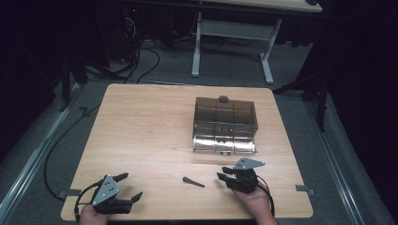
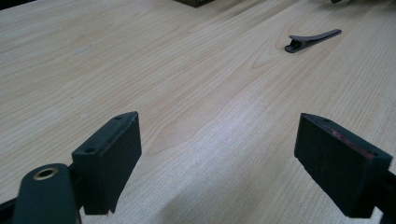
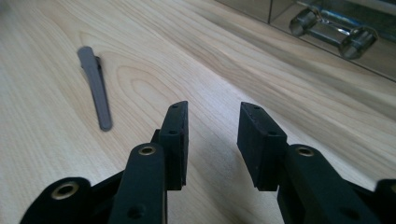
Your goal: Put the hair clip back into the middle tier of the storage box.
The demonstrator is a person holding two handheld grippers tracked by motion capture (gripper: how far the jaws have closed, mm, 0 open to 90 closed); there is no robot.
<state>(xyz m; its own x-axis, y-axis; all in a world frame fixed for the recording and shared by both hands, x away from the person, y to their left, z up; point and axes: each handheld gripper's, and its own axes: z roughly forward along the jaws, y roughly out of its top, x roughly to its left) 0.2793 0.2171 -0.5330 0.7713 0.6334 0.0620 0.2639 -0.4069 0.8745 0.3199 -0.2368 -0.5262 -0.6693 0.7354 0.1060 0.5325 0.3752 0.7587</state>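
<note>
High view: a light wooden table [image 1: 141, 126] carries a smoky translucent box [image 1: 225, 123] with a dark knob [image 1: 223, 99] at its far edge and clear drawer fronts facing the person. A dark hair clip [image 1: 193, 182] lies flat on the bare wood near the front edge, between the two grippers. The left gripper [image 1: 127, 187] sits at the front left corner, jaws wide apart, nothing between them. The right gripper [image 1: 224, 174] rests just right of the clip, jaws slightly apart and empty, pointing left toward it. Beyond the table, a second desk frame [image 1: 232, 42] and floor cables [image 1: 141, 56] are visible.

Left gripper view: the left gripper [image 2: 217, 158] has both black jaws widely separated over bare wood. The hair clip [image 2: 312, 40] lies well ahead, upper right, untouched.

Right gripper view: the right gripper [image 3: 212, 135] shows a narrow gap between its jaws, holding nothing. The hair clip [image 3: 95, 85] lies to the left, apart from the jaws. The box's clear drawer handle [image 3: 332, 31] appears at upper right.
</note>
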